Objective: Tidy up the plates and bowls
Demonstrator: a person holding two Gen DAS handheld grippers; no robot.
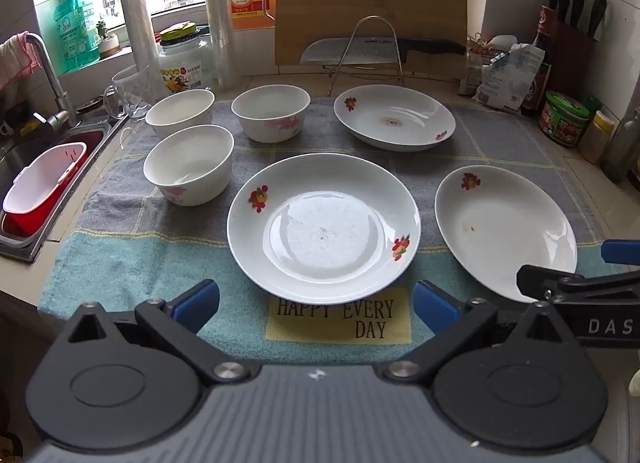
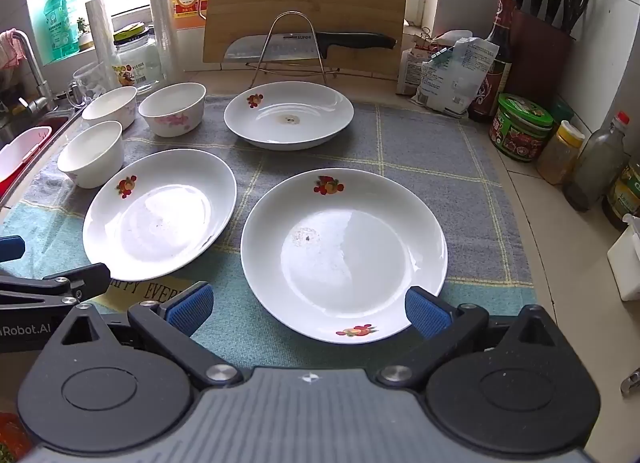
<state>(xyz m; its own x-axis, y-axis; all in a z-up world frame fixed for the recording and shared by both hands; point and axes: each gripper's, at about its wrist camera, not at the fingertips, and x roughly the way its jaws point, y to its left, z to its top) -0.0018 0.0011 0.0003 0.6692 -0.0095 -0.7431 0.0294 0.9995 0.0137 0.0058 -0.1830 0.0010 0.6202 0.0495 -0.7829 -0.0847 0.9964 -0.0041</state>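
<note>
Three white plates with fruit prints lie on a checked towel (image 1: pixel 120 247): a middle plate (image 1: pixel 324 223) (image 2: pixel 160 215), a right plate (image 1: pixel 504 231) (image 2: pixel 344 255) and a far plate (image 1: pixel 394 117) (image 2: pixel 288 115). Three white bowls stand upright at the left: two at the back (image 1: pixel 180 111) (image 1: pixel 270 113) and one nearer (image 1: pixel 188 163) (image 2: pixel 90 159). My left gripper (image 1: pixel 316 295) hovers open just before the middle plate's near rim. My right gripper (image 2: pixel 308 311) is open too, its blue pads (image 2: pixel 428 311) flanking the right plate's near rim without touching it.
A sink (image 1: pixel 24 167) with a red-and-white basket (image 1: pixel 40 187) lies left of the towel. Behind stand a bamboo cutting board (image 1: pixel 368 3), a knife on a wire rack (image 2: pixel 312 43), a glass mug (image 1: pixel 128 95) and a jar. Bottles, jars (image 2: pixel 520 127) and a knife block (image 2: pixel 540 55) crowd the right.
</note>
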